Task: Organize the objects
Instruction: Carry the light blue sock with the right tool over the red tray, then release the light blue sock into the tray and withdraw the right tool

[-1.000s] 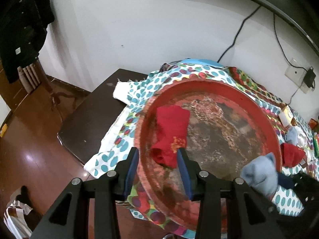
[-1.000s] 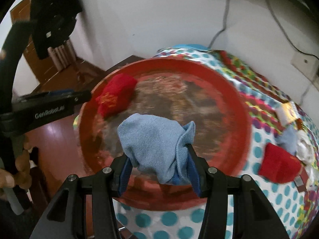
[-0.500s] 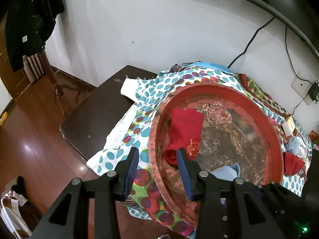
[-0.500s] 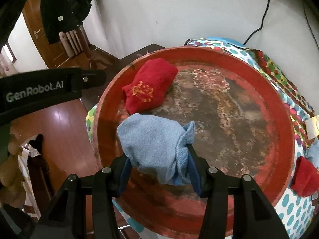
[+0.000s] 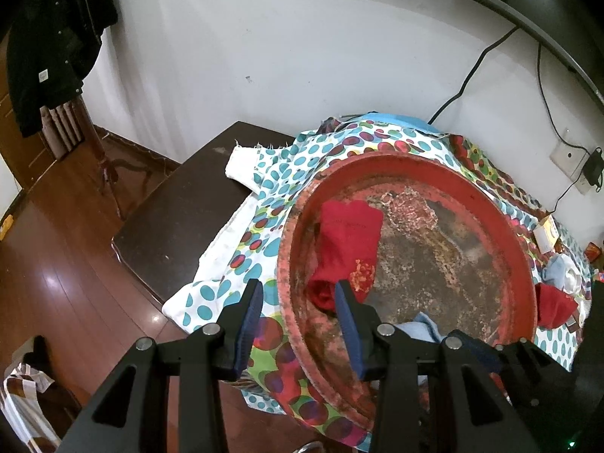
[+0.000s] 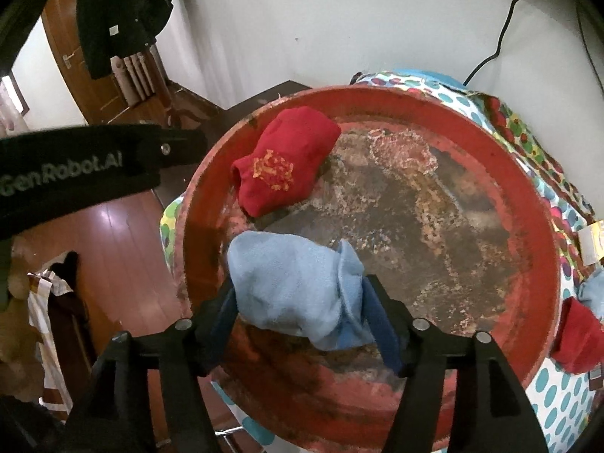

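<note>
Over on the near left of the big red tray (image 6: 528,302), sitting between the right gripper (image 6: 302,302) jaws: a light blue sock (image 6: 294,287), bunched up. Jaws opening right now, sock between them and brushing both pads, resting on the tray floor close to the near rim. Looks like a release, not a clamp.

Farther back on the left side of the tray, another bundle: red sock (image 6: 287,166) with a yellow-orange pattern stitched on it, pattern too blotchy to read as any word or logo. Well clear of the blue one.

From the left wrist view, left gripper (image 5: 298,324) hovering over the tray's near-left rim, jaws apart with nothing between them. Red sock (image 5: 347,249) just beyond the right fingertip, not touching as far as can be told.

Only readable writing anywhere: "GenRobot.AI" in pale letters on the black body of the left gripper, seen at the left edge of the right wrist view. Small white tag on the dark jacket (image 6: 120,11) hanging at far left, print too tiny to make out.

Under the tray, a polka-dot cloth (image 5: 271,204) in teal, red and green spots over a dark table (image 5: 177,222). Off the tray's right side, more socks on the cloth: a red one (image 6: 577,339) and a pale blue one (image 5: 558,270). Small box (image 5: 545,232) with yellowish print farther right, label unreadable.
</note>
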The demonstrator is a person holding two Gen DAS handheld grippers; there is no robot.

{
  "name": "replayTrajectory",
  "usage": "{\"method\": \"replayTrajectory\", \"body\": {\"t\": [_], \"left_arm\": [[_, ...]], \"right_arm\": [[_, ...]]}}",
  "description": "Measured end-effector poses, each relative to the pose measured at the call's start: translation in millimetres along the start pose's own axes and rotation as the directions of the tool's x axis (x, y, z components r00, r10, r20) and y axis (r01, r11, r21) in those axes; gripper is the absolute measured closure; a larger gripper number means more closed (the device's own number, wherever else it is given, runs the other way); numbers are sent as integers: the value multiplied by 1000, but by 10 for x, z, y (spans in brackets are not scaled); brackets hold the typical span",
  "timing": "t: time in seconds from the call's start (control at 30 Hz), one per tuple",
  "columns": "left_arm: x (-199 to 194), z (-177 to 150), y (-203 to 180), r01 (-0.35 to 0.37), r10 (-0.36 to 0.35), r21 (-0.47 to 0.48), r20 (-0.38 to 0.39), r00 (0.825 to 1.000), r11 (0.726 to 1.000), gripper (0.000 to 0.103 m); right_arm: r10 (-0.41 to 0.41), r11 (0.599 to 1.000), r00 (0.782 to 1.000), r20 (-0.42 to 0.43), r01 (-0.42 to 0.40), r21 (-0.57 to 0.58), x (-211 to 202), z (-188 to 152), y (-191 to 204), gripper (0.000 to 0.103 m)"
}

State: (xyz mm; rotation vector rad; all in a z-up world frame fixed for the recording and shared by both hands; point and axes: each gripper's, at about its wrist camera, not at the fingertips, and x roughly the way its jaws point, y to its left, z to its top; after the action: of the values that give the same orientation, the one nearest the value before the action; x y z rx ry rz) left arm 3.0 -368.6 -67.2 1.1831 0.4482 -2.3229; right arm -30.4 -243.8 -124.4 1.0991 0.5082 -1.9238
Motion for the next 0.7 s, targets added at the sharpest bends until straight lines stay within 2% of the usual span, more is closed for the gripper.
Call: {"method": "replayTrajectory", "body": {"t": [0.43,0.7], "left_arm": [[-7,-13,-161,2,-2,45,2,1000,999,63],[20,-39,-276,-9,10,77,-7,1000,997,63]], "right_arm": [[-6,999,999,47,4,51,-328,-121,-162,34],[-44,990,996,75,34,136,-544,-293,-506,33]]}}
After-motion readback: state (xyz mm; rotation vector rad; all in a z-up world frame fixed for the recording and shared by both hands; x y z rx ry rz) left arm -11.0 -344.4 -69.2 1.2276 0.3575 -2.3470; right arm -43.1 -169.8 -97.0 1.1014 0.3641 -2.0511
